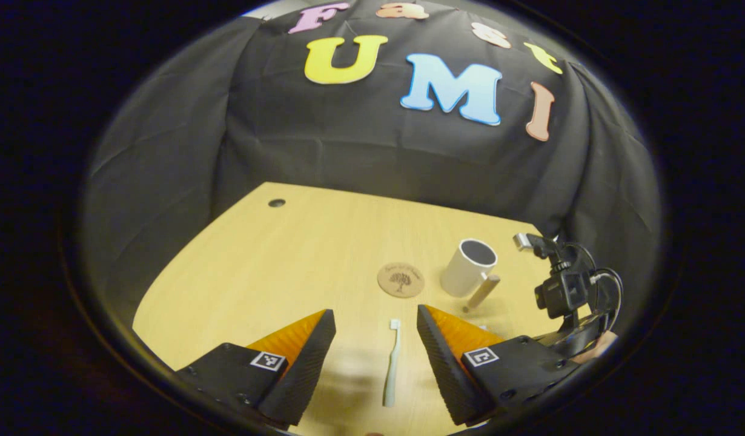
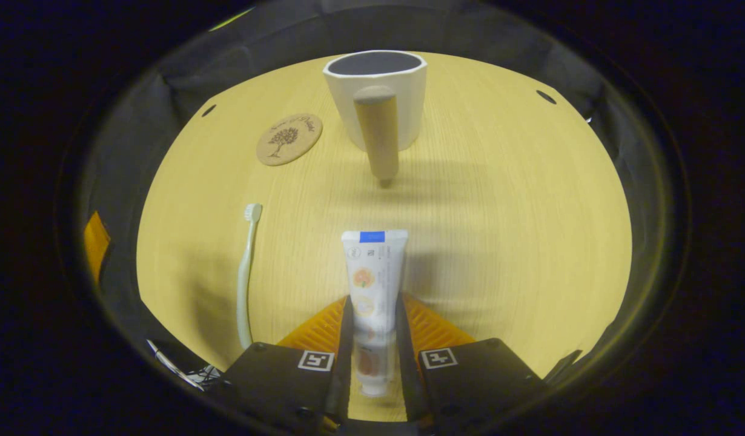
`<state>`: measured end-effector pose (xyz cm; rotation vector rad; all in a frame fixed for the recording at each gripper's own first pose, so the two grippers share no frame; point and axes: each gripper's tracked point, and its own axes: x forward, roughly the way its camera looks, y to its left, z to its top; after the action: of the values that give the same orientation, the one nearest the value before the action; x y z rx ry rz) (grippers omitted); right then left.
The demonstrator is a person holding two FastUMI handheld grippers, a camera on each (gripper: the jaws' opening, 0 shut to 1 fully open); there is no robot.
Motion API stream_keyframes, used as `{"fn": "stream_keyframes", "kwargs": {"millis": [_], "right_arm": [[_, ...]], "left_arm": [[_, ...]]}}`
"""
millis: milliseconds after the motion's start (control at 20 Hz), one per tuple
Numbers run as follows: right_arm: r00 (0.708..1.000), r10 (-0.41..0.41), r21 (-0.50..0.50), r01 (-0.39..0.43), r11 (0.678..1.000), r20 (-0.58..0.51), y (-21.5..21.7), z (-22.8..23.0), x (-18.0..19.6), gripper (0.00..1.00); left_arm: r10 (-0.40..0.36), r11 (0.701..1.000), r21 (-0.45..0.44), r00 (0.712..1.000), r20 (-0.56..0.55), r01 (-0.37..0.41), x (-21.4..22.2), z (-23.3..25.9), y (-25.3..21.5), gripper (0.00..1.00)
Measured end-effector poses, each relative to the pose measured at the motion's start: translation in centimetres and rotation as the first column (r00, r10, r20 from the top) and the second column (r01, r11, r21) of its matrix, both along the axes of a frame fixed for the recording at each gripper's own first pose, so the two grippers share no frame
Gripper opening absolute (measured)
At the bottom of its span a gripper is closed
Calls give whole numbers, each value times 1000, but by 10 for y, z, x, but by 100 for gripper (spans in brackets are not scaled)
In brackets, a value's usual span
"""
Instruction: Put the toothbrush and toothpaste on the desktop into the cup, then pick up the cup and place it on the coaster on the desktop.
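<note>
A pale toothbrush lies flat on the wooden desktop, between the fingers of my open left gripper and touching neither. Beyond it are a round cork coaster and, to its right, a white cup with a wooden handle. In the right gripper view, my right gripper is shut on a white toothpaste tube that points toward the cup. I cannot tell if the tube touches the desktop. The toothbrush lies to the left, with the coaster farther off.
The right gripper's body and camera mount stand at the right of the left gripper view, close to the cup. The desktop has small cable holes near its far corners. Black cloth walls close in the back and sides.
</note>
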<state>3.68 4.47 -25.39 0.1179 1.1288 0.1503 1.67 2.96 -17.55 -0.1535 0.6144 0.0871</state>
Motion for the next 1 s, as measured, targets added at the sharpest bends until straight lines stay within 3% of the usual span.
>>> {"fn": "stream_keyframes", "kwargs": {"millis": [150, 250, 450, 750, 1000], "right_arm": [[1000, 7, 12, -7, 1000, 15, -1, 8, -3, 39], [1000, 0, 23, -1, 1000, 13, -3, 12, -5, 39], [1000, -15, 44, 15, 999, 9, -6, 17, -3, 39], [1000, -14, 63, 13, 998, 13, -7, 24, -3, 39], [1000, -17, 85, 15, 996, 15, -8, 30, -2, 39]], "left_arm": [[-36, 999, -40, 989, -145, 30, 0, -36, -6, 91], [-66, 996, -73, 964, -259, 49, -1, -64, -12, 91], [-121, 990, -124, 860, -496, 68, -14, -106, -15, 92], [-168, 986, -119, 748, -642, 119, -15, -134, -21, 92], [-170, 985, -125, 684, -709, 116, -19, -151, -18, 92]]}}
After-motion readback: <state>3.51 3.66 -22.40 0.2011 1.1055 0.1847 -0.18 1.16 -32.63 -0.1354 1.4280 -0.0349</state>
